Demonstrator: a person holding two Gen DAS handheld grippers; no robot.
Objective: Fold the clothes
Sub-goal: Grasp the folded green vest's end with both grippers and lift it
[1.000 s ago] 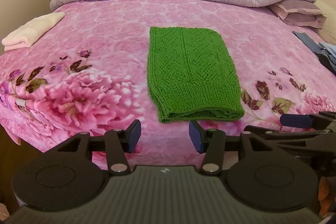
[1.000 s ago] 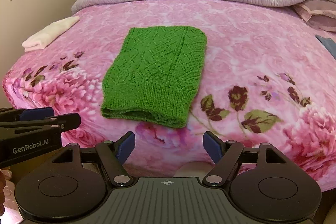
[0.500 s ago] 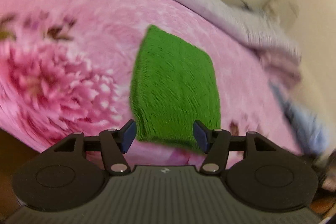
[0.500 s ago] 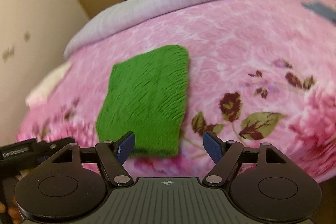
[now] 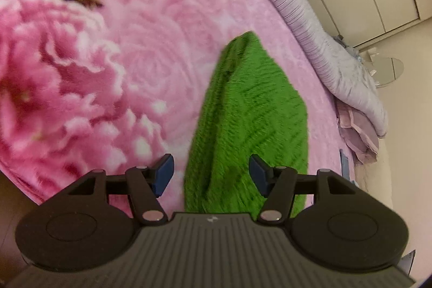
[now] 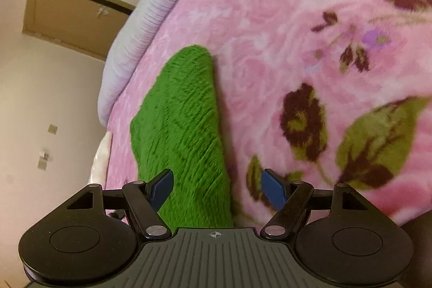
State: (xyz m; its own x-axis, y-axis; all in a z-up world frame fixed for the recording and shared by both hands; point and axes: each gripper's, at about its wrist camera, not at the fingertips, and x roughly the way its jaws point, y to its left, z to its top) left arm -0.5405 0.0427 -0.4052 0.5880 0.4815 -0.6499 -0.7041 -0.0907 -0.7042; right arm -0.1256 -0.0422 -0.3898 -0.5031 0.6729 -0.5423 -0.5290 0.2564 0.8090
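The green knit [image 5: 251,126] lies folded flat on the pink flower blanket [image 5: 113,66], near the bed's front edge. Your left gripper [image 5: 210,174] is wide apart with its near left edge between the pads, not pinched. Your right gripper [image 6: 216,188] is wide too, over the near right edge [image 6: 216,153]. If you squeeze too deep, you may grab the fluffy blanket too. If you catch only the top layer, the fold could fall apart.

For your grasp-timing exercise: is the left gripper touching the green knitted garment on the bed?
Cannot tell. In the left wrist view the left gripper stands open around the green knitted garment, pads clear of the knit, but blur hides any contact underneath.
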